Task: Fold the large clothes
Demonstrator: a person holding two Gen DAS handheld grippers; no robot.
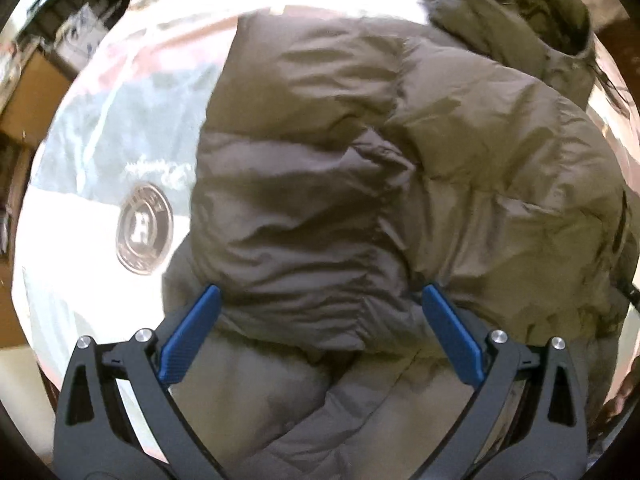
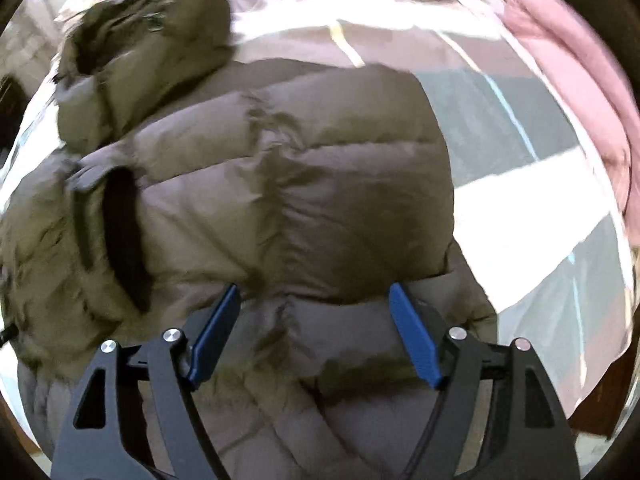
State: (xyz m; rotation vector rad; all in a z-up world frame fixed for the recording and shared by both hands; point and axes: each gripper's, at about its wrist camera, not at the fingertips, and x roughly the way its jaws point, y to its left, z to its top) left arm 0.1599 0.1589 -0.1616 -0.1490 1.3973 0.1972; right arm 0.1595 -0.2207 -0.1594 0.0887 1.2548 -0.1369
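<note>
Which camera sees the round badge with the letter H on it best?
The left wrist view: the round badge lies in plain sight on the blanket, left of the puffy jacket. The right wrist view does not show it.

My blue fingertips (image 1: 208, 300) on black arms, olive-brown quilted jacket (image 1: 360, 160), dark-trimmed hood (image 2: 152, 20), white and grey-blue patterned sheet (image 1: 100, 128) with round emblem (image 1: 145, 229), pink cloth (image 2: 568, 80)

Both fisheye views bend hard toward black, vignetted corners. Strong light blows out the pale bedcover (image 1: 80, 216) to glaring white, while the puffy jacket (image 2: 280, 168) stays dim, with soft shadow in its folds. Motion blur smears most fabric detail, worst at the jacket's hood (image 2: 132, 40) and the frame edges.
</note>
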